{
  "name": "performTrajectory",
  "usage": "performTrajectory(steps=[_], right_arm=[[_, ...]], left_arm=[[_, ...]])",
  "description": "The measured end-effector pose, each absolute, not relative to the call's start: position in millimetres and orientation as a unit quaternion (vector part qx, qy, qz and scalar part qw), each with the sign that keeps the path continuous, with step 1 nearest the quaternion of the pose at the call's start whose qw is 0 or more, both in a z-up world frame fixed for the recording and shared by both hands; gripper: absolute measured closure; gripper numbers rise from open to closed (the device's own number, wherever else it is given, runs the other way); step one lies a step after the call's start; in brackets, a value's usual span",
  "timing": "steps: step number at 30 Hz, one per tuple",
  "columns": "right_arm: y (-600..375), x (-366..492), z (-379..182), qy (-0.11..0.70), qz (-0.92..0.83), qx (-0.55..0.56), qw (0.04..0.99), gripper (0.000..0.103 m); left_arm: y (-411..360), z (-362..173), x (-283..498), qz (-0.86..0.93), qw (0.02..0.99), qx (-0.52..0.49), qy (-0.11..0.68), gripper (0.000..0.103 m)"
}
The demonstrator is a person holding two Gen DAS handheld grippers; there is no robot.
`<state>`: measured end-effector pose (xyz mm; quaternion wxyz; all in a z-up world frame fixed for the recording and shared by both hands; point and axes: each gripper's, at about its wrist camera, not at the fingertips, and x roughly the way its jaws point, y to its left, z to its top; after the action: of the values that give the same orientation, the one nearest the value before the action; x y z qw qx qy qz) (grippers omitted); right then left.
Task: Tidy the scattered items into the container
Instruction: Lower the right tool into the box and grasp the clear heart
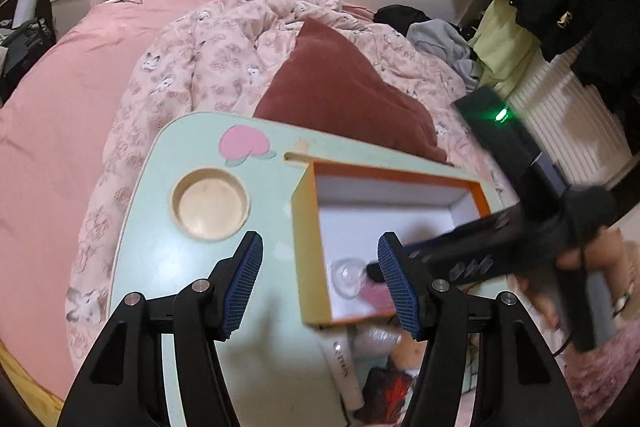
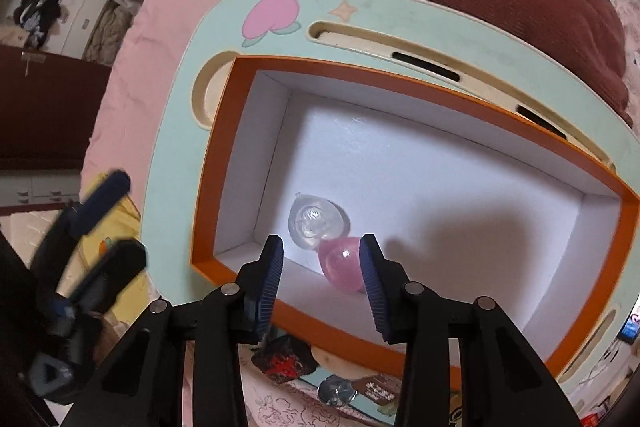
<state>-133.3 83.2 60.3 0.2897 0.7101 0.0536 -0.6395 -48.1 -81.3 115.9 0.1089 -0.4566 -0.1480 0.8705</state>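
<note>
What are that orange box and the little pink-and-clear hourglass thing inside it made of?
The orange box looks like stiff cardboard: thin straight walls, sharp folded corners, matte white lining. The hourglass-shaped item looks like glass or clear hard plastic, I cannot tell which; one bulb is see-through with bright glints, the other glossy pink.

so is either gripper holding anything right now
No. The left gripper is open over the table. The right gripper is open above the hourglass lying in the box.
</note>
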Motion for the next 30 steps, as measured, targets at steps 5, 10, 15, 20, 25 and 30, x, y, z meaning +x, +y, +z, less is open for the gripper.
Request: performTrajectory(steps=[5,10,15,20,25,30], right_arm=[[58,-124,44,0.096,-0.632,0.708,0.301,0.064],[49,-125,35,0.144,-0.631,0.703,0.295,0.064],[49,-125,44,0.175,-0.647,0.681,0.295,0.07],[60,-135,55,0.139,-0.661,0.674,0.3,0.084],[87,-148,65,0.083,-0.672,0.668,0.308,0.084],[104,-156,73,0.06,-0.683,0.656,0.315,0.084]], left_arm=[[-79,111,-58,0.862,0.125,-0.466,-0.155,0.042],[-81,107,-63,0.856,0.129,-0.474,-0.161,0.042],[-92,109,-60,0.858,0.13,-0.466,-0.174,0.042],[-108,110,-57,0.857,0.121,-0.46,-0.199,0.042],[-115,107,-59,0.857,0.099,-0.47,-0.189,0.042],[-116,100,-58,0.852,0.093,-0.478,-0.194,0.042]])
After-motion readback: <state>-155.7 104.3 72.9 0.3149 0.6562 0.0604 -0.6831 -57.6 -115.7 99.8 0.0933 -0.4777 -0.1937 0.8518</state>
